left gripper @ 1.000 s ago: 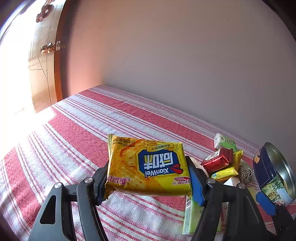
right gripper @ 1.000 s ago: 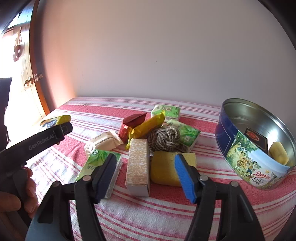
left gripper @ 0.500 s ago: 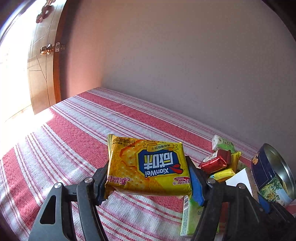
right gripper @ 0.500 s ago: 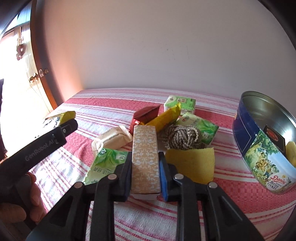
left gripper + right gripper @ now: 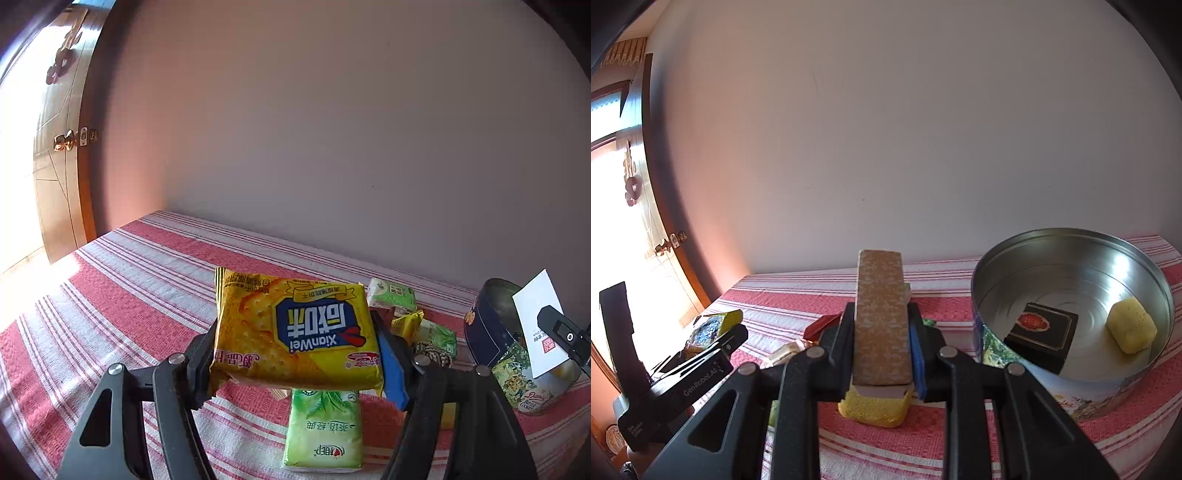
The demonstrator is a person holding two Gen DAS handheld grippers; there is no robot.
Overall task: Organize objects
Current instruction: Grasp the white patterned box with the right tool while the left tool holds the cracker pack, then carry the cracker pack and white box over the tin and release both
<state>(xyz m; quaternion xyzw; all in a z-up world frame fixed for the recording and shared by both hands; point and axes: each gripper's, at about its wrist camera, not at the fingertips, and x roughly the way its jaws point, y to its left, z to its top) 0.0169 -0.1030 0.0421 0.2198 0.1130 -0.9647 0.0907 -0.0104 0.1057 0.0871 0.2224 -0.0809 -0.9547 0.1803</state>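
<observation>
Shiny metal tin (image 5: 1071, 258); glossy plastic cracker packet (image 5: 295, 332); woven striped cloth (image 5: 129, 295).

A cracker packet (image 5: 295, 332) sat between the left gripper's (image 5: 295, 354) fingers, above the striped cloth (image 5: 129, 295). A tissue pack (image 5: 325, 428) lay below and in front of it; a rope ball (image 5: 430, 352) and small packets (image 5: 391, 293) lay to its right. The tin (image 5: 1071, 391) stood far right, holding a flat box (image 5: 1039, 330) and, right of that, a sponge block (image 5: 1130, 325). A long box (image 5: 882, 317) sat between the right gripper's (image 5: 882, 343) fingers, left of the tin, above a sponge (image 5: 875, 406).
</observation>
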